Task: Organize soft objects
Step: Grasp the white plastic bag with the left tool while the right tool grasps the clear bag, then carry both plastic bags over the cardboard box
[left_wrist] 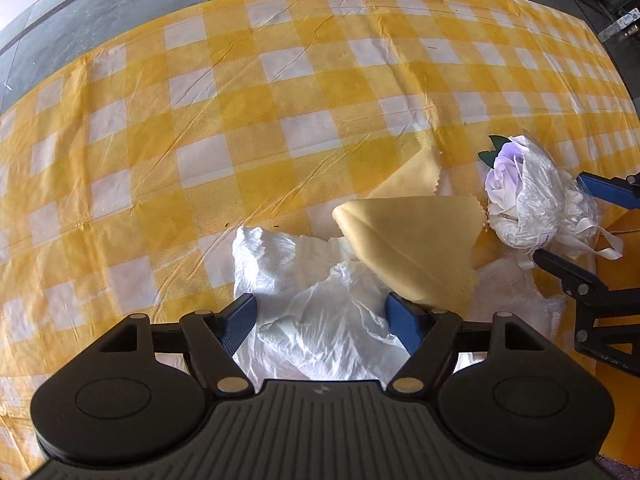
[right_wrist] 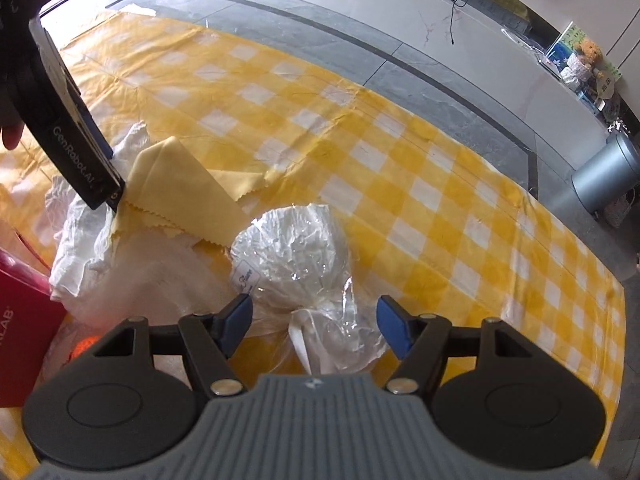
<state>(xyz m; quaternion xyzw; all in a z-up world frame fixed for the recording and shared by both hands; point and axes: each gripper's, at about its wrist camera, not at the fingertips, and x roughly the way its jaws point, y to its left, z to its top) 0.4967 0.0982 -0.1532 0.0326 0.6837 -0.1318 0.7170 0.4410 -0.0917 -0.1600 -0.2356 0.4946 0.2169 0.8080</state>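
The red box (right_wrist: 24, 336) is cut off by the left edge.

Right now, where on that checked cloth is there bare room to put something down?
Bare: the yellow-and-white checked tablecloth beyond the folded yellow cloth. Crowded: near both tongs, around the crumpled white fabric and plastic-wrapped lilac flower.

A yellow-checked tablecloth (right_wrist: 440, 184) is covering the table, grey tiled floor (right_wrist: 400, 52) is stretching beyond (daylight glaring off it), and a metal bin (right_wrist: 608, 176) is standing right.
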